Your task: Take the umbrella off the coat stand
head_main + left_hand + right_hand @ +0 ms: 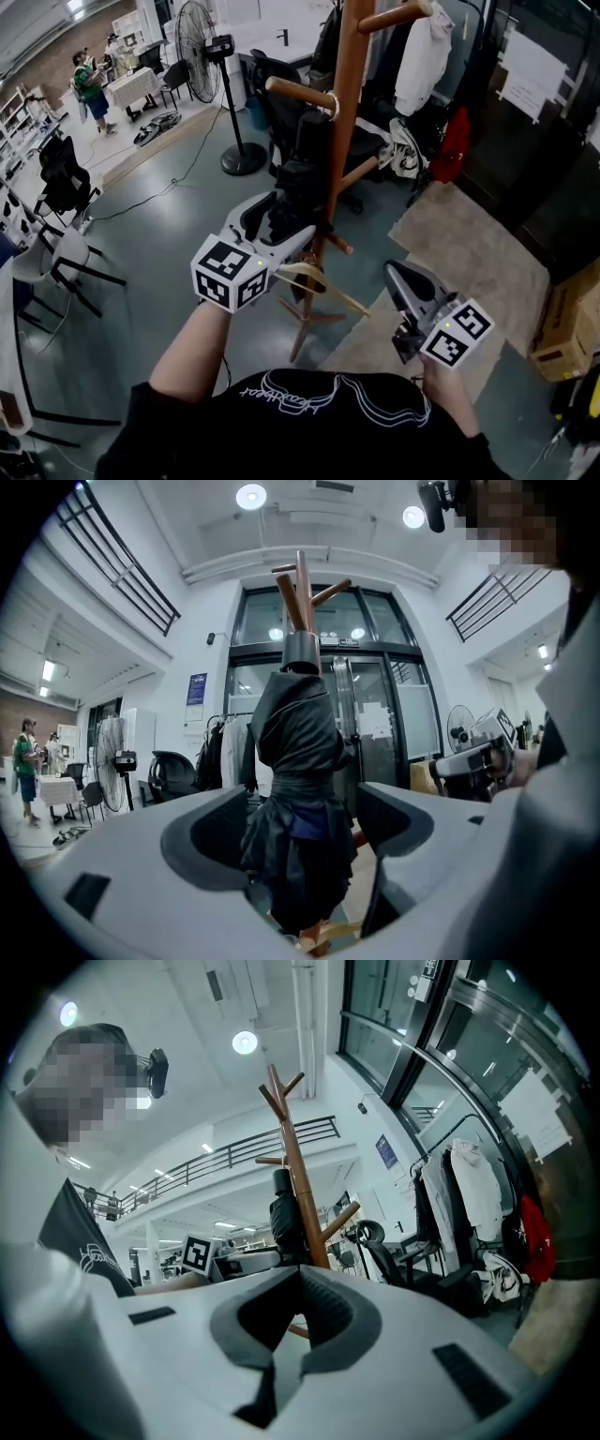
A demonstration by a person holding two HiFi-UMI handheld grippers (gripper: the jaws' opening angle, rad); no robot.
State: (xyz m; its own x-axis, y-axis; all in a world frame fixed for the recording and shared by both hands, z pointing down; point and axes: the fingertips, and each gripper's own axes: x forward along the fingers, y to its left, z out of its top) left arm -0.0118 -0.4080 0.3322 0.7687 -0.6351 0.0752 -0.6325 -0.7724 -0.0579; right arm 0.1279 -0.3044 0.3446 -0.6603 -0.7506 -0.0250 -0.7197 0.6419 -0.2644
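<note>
left gripper [298, 810] jaws wide, flanking the folded black umbrella [295, 733] without pressing it; umbrella hangs against the coat stand [347, 103] pole. right gripper [300, 1272] jaws closed on nothing, right of the stand.

A grey floor [169, 253] is seen, with a pedestal fan [194, 37] stood at eleven o'clock and a beige rug [469, 253] laid at three o'clock. Black chairs [58, 178] are set at nine o'clock and a cardboard box [567, 323] at four. Glass doors [375, 714] are shown beneath round ceiling lights [250, 496].
</note>
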